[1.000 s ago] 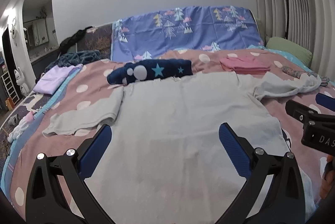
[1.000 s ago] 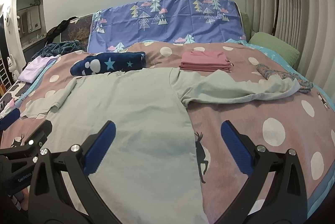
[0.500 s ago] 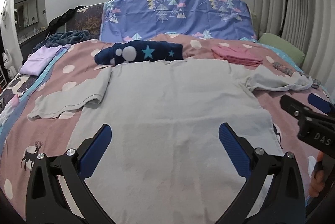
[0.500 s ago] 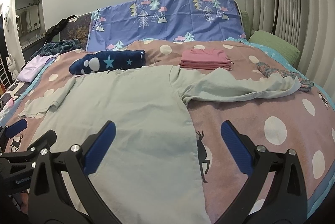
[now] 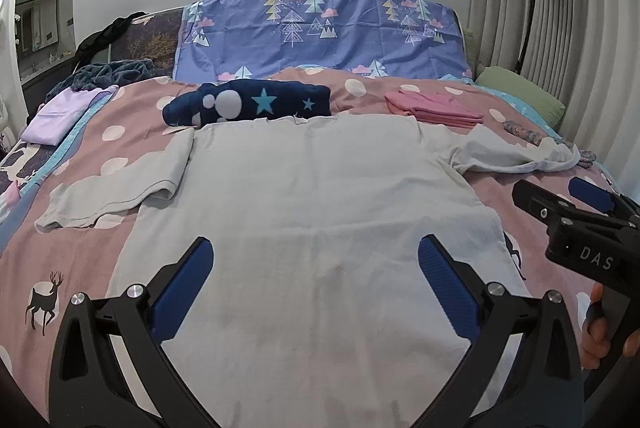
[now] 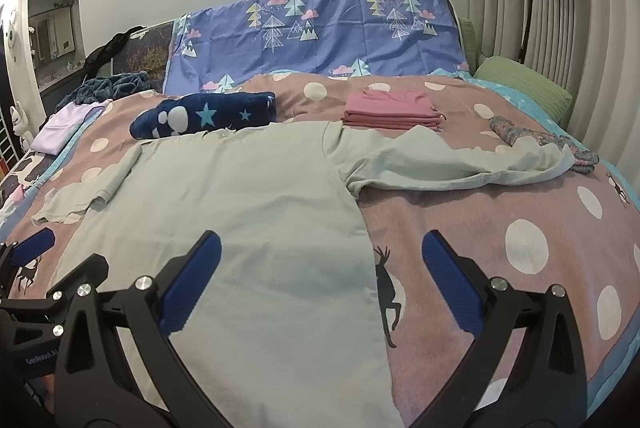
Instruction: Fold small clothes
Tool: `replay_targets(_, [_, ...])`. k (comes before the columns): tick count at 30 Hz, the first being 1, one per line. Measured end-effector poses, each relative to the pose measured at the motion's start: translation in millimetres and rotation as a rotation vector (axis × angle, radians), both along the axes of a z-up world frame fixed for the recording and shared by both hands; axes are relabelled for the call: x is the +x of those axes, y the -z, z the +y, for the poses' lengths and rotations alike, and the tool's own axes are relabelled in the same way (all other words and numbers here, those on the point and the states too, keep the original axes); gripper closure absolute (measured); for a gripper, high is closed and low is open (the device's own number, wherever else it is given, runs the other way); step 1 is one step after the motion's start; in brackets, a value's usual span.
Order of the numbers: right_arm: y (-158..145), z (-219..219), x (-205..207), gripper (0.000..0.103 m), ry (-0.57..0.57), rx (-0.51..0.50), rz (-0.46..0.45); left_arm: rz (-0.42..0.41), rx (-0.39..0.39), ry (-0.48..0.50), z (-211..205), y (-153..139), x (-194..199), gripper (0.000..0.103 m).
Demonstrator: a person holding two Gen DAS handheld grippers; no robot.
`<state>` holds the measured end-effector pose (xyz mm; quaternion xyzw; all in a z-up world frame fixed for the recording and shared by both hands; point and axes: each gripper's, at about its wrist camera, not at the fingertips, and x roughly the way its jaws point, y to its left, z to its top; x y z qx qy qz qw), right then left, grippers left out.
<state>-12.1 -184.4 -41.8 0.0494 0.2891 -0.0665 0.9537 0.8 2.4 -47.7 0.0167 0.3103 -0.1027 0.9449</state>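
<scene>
Grey shirt (image 5: 312,211) flat on bed | left gripper (image 5: 314,280) wide, empty | right gripper (image 6: 320,268) wide, empty

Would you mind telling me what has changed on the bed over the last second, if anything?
Only the left gripper moved: its view pulled back and swung left, so more bedspread shows left of the grey shirt. The right gripper barely shifted. Nothing was grasped or released; both stay open above the shirt, which lies spread as before. The navy star bundle and pink folded stack are unmoved.
</scene>
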Motion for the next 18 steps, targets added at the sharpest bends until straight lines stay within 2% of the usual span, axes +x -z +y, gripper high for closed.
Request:
replay_targets(11, [1.1,0.3,0.2,0.002,0.005,0.000,0.001,0.005,0.014,-0.004,1.4,2.8,0.5,0.001])
replay_targets(18, [4.1,1.7,5.3,0.002,0.003,-0.013,0.013,0.018,-0.003,-0.013,7.5,4.7,4.0,0.001])
